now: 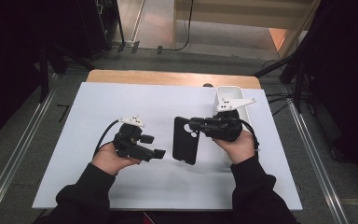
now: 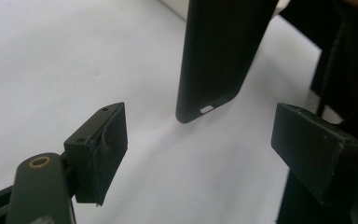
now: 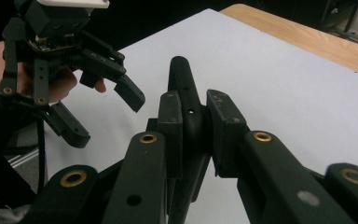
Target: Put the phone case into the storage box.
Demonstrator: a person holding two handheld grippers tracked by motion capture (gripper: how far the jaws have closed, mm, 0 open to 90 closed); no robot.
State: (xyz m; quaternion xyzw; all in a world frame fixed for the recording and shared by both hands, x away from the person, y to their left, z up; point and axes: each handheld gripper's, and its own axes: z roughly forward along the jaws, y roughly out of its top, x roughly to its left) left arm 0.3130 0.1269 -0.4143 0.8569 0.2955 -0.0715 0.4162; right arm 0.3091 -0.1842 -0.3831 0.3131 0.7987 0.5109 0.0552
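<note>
The black phone case point(image 1: 186, 140) hangs over the middle of the white table top point(image 1: 98, 154), held up off the surface with its long axis running toward and away from the person. In the left gripper view its lower end point(image 2: 209, 93), with a small slot in the rim, floats clear above the table, and a soft shadow lies under it. The right gripper point(image 1: 196, 125) has the case's upper end: in the right gripper view both pads are pressed flat against the thin wall of the case point(image 3: 186, 107), one on each side, jaws closed tight on it.

The left gripper point(image 1: 153, 150) sits just beside the case's near left edge, not touching it. Its jaws stand wide apart with nothing between them; in the left gripper view the case hangs beyond the gap between the two pads point(image 2: 107, 149).

Bare table stretches to the left and toward the person. A white box point(image 1: 235, 95) stands at the far right, just behind the right gripper, and a strip of wooden table edge point(image 1: 168, 77) runs along the far side.

The left hand point(image 1: 112, 161) grips from below, pointing its gripper to the right. The right hand point(image 1: 237, 144) holds its gripper level, pointing left.
</note>
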